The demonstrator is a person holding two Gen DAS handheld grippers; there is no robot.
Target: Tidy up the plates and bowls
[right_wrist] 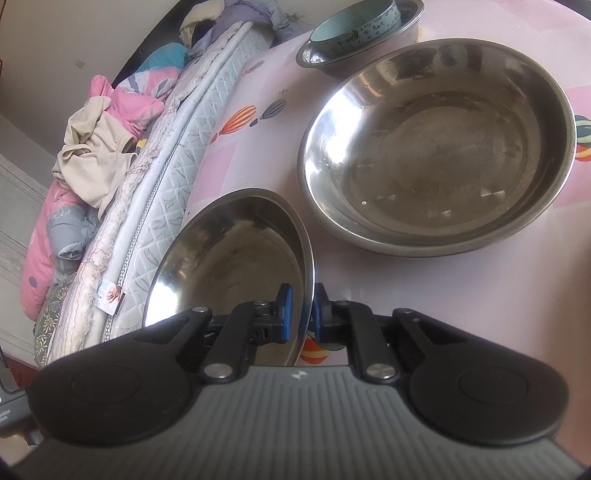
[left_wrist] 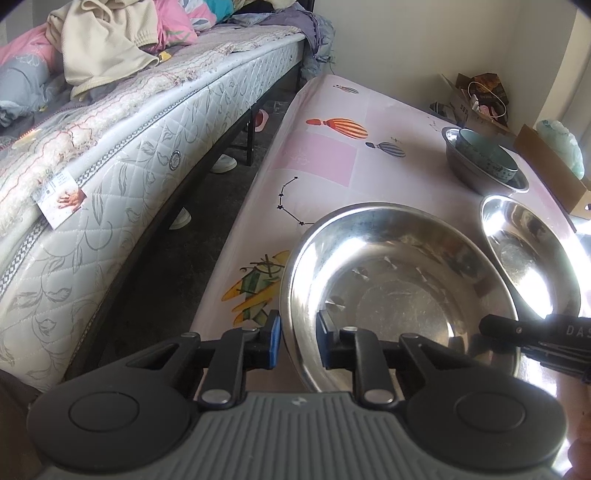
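Observation:
A big steel basin [left_wrist: 399,280] sits on the pink balloon-print tablecloth [left_wrist: 332,155]. My left gripper [left_wrist: 299,341] is shut on its near left rim, one blue pad outside and one inside. A black finger [left_wrist: 517,330] of the right gripper reaches its right rim. In the right wrist view the same basin [right_wrist: 229,258] has its rim pinched by my right gripper [right_wrist: 303,314], which is shut on it. A second steel basin [right_wrist: 436,147] [left_wrist: 532,254] lies beside it. Farther back, a teal ceramic bowl [right_wrist: 354,29] [left_wrist: 484,155] rests inside a smaller steel bowl [right_wrist: 314,55] [left_wrist: 476,177].
A bed with a quilted mattress [left_wrist: 129,147] and piled clothes [left_wrist: 103,44] runs along the table's left side, across a narrow strip of dark floor [left_wrist: 166,277]. White shoes [left_wrist: 223,164] lie under the bed. A cardboard box [left_wrist: 546,166] stands at the table's right edge, with clutter [left_wrist: 476,96] in the far corner.

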